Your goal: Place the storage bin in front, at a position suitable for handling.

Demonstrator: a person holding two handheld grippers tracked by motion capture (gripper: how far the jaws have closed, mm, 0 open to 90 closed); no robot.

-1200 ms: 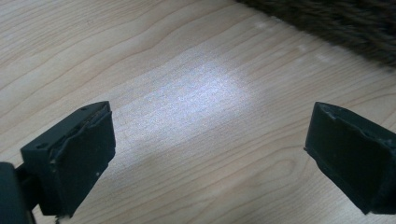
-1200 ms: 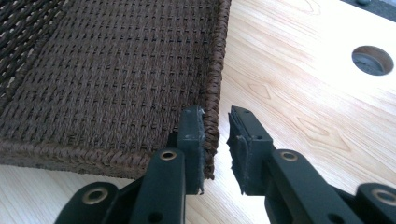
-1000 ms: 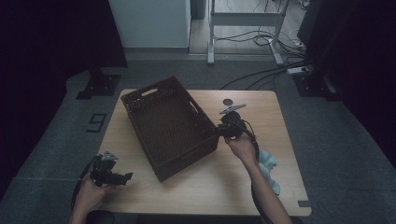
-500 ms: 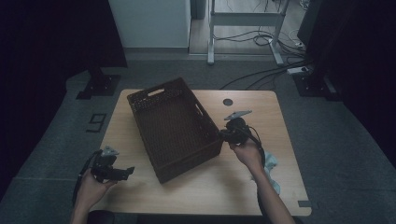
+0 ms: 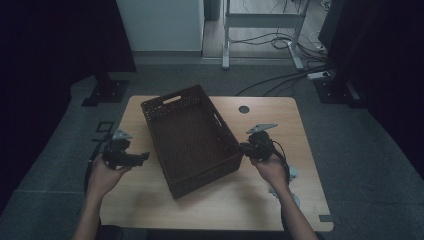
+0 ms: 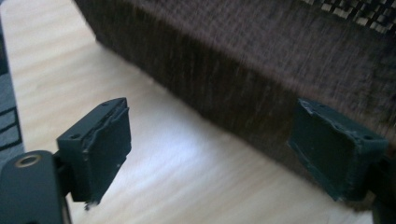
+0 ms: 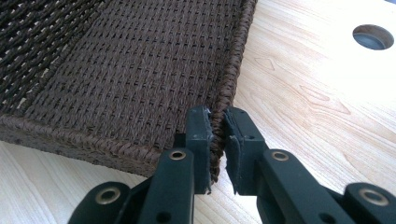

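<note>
Two tongs are at work on one basket (image 5: 192, 142), which sits askew on the middle of the bench (image 5: 300, 125). My right tongs (image 7: 215, 122) are clamped on the basket's rim at its right wall, near the front corner, the woven edge pinched between the pads. My left tongs (image 6: 215, 154) stand wide with nothing between them; their jaws have just been closing a little, and the basket's dark left wall fills the space ahead of them, not yet touched.

Since a second ago the basket has swung: its far end has turned toward the left, dragged round by the right grip, and my right hand (image 5: 270, 167) has come nearer to me with it. My left hand (image 5: 105, 172) has risen off the bench edge and come closer to the basket's left side. I judge the next step is a second grip on that side, so both tongs can lift or shift the basket together.
</note>
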